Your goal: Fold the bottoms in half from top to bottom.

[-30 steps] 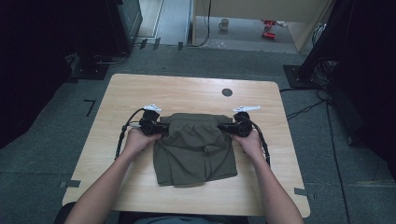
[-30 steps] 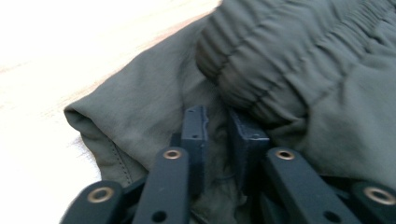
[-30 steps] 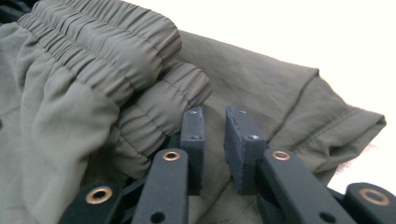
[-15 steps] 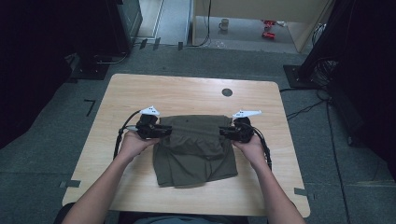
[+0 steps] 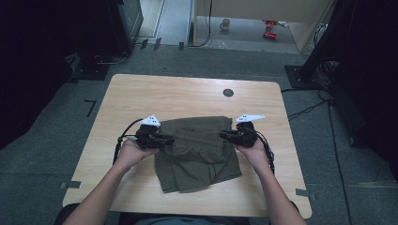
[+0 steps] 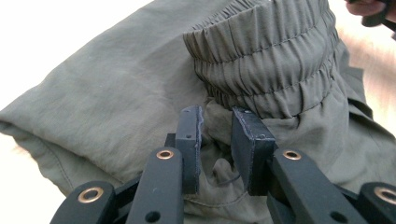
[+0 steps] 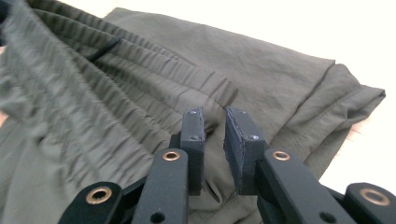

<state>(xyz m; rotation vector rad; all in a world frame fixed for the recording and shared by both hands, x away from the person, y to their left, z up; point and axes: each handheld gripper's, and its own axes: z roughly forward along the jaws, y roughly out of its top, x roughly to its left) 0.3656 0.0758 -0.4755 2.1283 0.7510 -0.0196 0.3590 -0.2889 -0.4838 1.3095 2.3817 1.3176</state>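
A pair of olive-green shorts (image 5: pixel 197 159) lies flat in the middle of the wooden table (image 5: pixel 187 93), its elastic waistband at the far side. My left gripper (image 5: pixel 168 139) pinches the left end of the waist, and bunched cloth sits between its pads. In the left gripper view the gathered waistband (image 6: pixel 266 60) rises just beyond my left gripper (image 6: pixel 217 116). My right gripper (image 5: pixel 225 136) holds the right end of the waist; its jaws have just been closing on the fabric. In the right gripper view the shorts (image 7: pixel 271 65) spread out past my right gripper (image 7: pixel 215 116).
A small black round hole (image 5: pixel 228 93) marks the table's far side. Bare wood lies on both sides of the shorts and beyond them. Dark equipment stands on the floor to the left and right, and a mug (image 5: pixel 225 23) sits on the floor far behind.
Both hands have drawn back toward the person and risen slightly, carrying the waist corners with them. The shorts' near hem has slid a little closer to the table's front edge.
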